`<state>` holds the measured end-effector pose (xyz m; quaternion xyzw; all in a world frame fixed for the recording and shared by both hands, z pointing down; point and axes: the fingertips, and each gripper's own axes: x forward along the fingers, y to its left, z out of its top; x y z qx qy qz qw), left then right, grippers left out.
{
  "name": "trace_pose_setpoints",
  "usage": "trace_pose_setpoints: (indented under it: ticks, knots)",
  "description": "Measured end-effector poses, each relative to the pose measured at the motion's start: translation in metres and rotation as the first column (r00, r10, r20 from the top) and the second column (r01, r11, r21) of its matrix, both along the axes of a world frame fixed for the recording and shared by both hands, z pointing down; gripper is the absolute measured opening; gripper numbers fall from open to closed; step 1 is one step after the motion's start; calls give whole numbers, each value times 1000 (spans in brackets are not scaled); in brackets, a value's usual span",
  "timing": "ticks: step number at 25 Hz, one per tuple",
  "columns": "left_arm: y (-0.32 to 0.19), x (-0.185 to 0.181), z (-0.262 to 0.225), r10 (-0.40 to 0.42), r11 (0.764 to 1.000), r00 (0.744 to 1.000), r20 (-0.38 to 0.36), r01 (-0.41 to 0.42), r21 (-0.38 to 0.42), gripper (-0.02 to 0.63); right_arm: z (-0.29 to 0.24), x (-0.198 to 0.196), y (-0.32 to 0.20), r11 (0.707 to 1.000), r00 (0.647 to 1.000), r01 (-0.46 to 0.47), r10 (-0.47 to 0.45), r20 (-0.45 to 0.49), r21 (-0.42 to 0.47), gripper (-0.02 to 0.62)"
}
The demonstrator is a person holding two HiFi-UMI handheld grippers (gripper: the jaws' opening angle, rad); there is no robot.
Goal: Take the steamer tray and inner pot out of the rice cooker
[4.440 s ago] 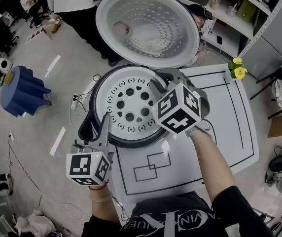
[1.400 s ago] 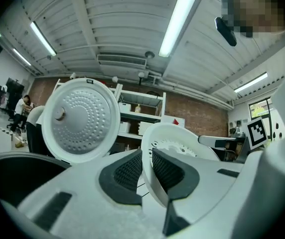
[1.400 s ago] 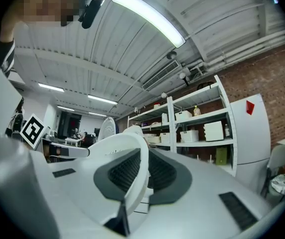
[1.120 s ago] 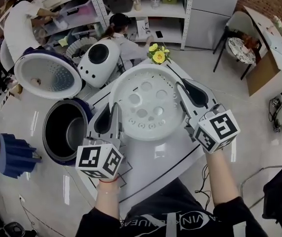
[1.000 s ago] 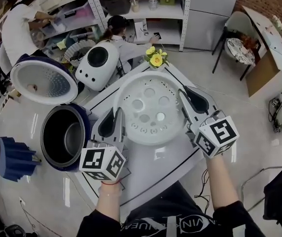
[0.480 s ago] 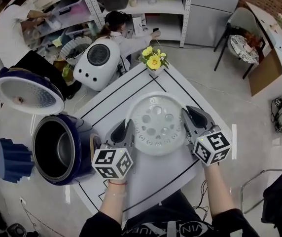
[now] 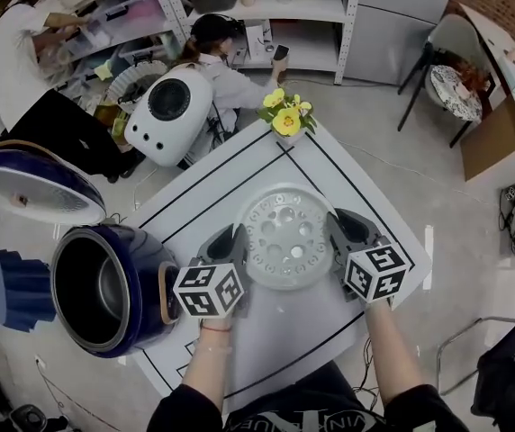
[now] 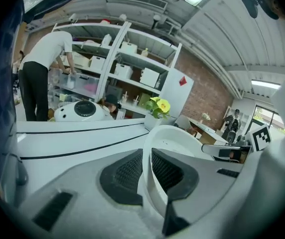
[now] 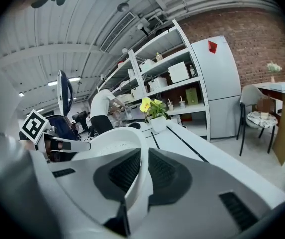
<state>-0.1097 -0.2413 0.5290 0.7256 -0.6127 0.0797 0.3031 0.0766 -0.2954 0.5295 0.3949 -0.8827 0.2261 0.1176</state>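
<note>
Steamer tray (image 7: 286, 238) out of the cooker and low over the white table (image 7: 271, 331), held by both grippers. Left gripper (image 7: 230, 244) pinches the tray's left edge and right gripper (image 7: 340, 229) the right edge. Each pair of jaws is nearly together, w/ the thin white rim pressed between the black pads. Tray sits about level inside the table's black-lined square. Head view doesn't settle whether it touches the top. Rice cooker (image 7: 154, 264) stands open at the table's left corner, lid (image 7: 32, 187) raised, inner pot (image 7: 95, 286) inside. Yellow flowers (image 7: 284, 117) at the far corner, beyond the tray.
</note>
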Motion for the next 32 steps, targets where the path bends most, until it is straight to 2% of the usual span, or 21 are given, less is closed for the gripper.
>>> trace_pose_setpoints:
  ticks: [11, 15, 18, 27, 32]
  knots:
    - [-16, -14, 24, -8, 999, 1000, 5, 9, -51, 51, 29, -13, -11, 998, 1000, 10, -11, -21, -69, 52]
    - [-18, -16, 28, 1, 998, 999, 35, 1, -58, 51, 33, -14, -13, 997, 1000, 11, -13, -27, -75, 55]
    - [-19, -16, 30, 13, 998, 997, 78, -7, -70, 51, 35, -15, -13, 997, 999, 14, -18, -43, -74, 58]
    - [-20, -17, 37, 15, 997, 991, 132, -4, -82, 51, 36, -18, -14, 999, 990, 26, -29, -138, -25, 67]
    - [-20, -16, 39, 21, 997, 988, 151, -9, -76, 51, 35, -18, -14, 1000, 987, 22, -23, -160, -4, 71]
